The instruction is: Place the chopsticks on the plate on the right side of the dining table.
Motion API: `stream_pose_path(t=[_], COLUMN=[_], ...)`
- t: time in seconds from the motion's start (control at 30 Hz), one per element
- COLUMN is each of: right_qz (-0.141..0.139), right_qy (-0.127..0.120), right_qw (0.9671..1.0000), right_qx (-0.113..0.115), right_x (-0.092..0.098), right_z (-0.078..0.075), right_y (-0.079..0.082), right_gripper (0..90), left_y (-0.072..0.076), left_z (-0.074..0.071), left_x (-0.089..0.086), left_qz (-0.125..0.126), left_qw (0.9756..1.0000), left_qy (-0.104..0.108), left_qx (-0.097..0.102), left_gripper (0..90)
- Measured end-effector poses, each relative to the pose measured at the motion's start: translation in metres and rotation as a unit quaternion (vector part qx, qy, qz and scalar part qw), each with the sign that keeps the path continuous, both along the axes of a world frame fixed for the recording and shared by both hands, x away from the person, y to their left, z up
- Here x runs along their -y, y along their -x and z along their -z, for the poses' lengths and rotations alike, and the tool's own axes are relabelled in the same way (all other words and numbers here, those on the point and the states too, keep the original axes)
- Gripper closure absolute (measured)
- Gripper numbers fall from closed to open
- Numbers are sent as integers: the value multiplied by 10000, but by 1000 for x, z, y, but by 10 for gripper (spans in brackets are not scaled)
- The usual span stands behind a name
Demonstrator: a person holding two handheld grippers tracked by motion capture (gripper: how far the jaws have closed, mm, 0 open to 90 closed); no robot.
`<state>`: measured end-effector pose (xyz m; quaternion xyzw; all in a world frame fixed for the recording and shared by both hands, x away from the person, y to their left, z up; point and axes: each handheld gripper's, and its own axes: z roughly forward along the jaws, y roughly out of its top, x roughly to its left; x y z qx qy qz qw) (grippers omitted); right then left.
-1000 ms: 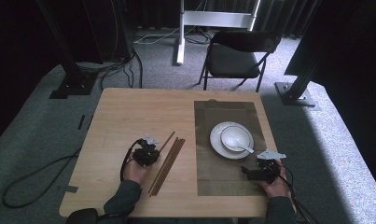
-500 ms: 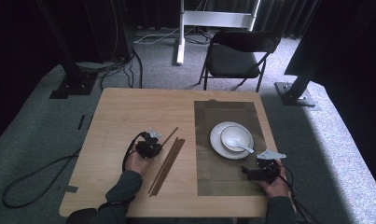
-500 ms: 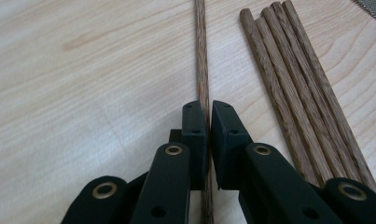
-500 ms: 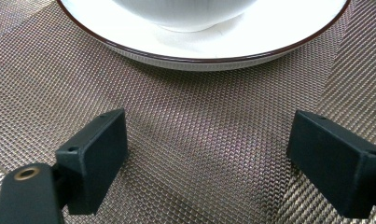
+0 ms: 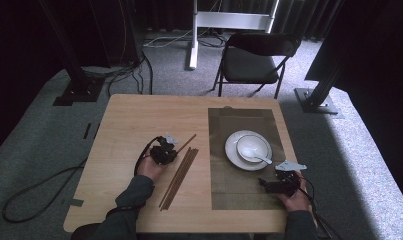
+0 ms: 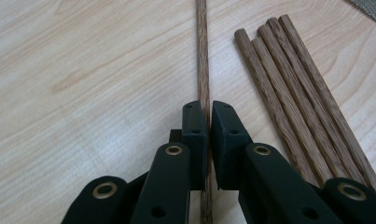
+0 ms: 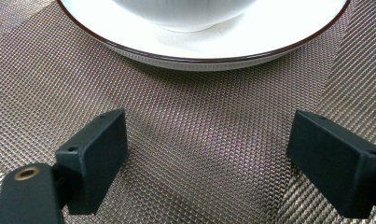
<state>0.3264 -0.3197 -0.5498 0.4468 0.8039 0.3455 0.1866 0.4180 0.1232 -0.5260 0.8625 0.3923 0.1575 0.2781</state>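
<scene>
— Gripping what, the left tongs [image 6: 208, 114]?
— One wooden chopstick [image 6: 203, 60] on the table [image 5: 124, 125], just beside the other chopsticks [image 6: 293, 93].
— Right tongs [image 7: 209, 158]?
— Spread wide over the placemat [image 7: 199, 140], near the plate [image 7: 213, 46].

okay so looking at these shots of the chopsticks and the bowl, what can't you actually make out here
- Left gripper view: the single chopstick between the left gripper is cut off by the top edge and hidden below by the jaws.
- Right gripper view: the bowl on the plate is cut off by the top edge.
- High view: the spoon is too small for detail.
</scene>
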Motion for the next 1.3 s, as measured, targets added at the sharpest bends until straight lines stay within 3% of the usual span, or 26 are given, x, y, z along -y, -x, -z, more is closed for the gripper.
stream_pose_path(t=[0.4,0.8,1.3], right_qz=[0,-6,22], right_qy=[1,6,8], right_qw=[10000,10000,10000], right_qx=[1,3,7], right_x=[0,0,-1], right_z=[0,0,0], right_y=[0,0,1], right_gripper=[116,116,116], left_y=[-10,-21,-27], left_z=[-1,-22,-40], left_x=[0,14,27], left_qz=[70,222,425], left_qw=[9998,9992,9976], left_qy=[166,106,206], left_qx=[44,302,503], left_gripper=[850,850,850])
